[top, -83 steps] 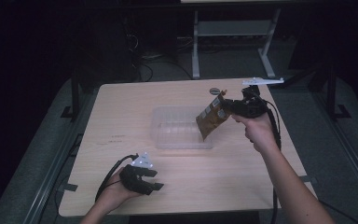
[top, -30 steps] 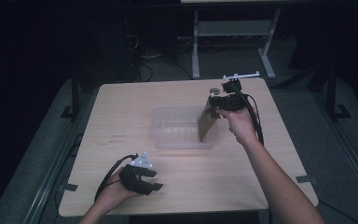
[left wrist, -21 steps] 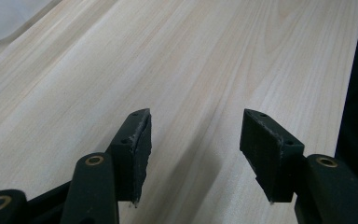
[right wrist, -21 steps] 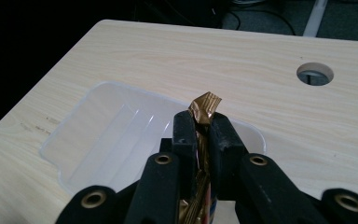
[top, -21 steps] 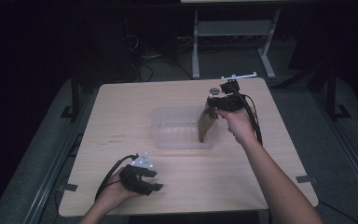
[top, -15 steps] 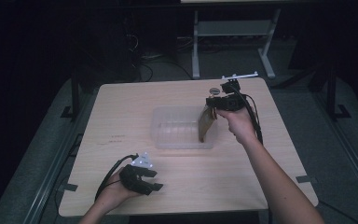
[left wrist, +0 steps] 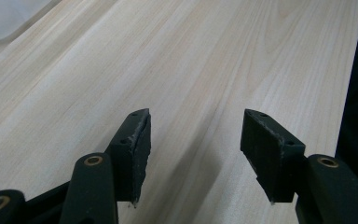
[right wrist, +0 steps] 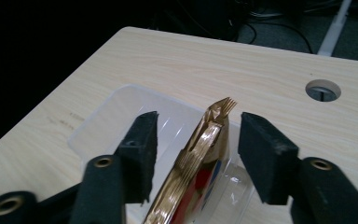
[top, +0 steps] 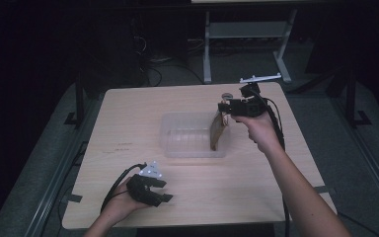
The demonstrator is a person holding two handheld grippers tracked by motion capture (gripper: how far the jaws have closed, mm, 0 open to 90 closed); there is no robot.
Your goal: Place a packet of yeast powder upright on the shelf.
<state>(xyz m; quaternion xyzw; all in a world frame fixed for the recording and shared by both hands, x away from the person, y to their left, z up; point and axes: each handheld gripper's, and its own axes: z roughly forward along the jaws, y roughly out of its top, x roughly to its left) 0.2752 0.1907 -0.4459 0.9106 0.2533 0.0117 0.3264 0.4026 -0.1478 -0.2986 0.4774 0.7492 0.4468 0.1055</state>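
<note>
Both grippers spread: right gripper (right wrist: 193, 140) straddles gold packet (right wrist: 200, 163) (lower end cut off) in clear tub (top: 187, 136); left gripper (left wrist: 195, 149) empty.

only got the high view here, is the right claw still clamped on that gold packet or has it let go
Observer: In the right gripper view the right claw is open, a gap on each side of the gold packet.
Operator: where's the packet sitting then
Observer: It stands on edge inside the clear plastic container, its crimped top between the jaws.
Operator: and the left claw, holding anything
Observer: No. The left gripper view shows the left claw open over bare table.
</note>
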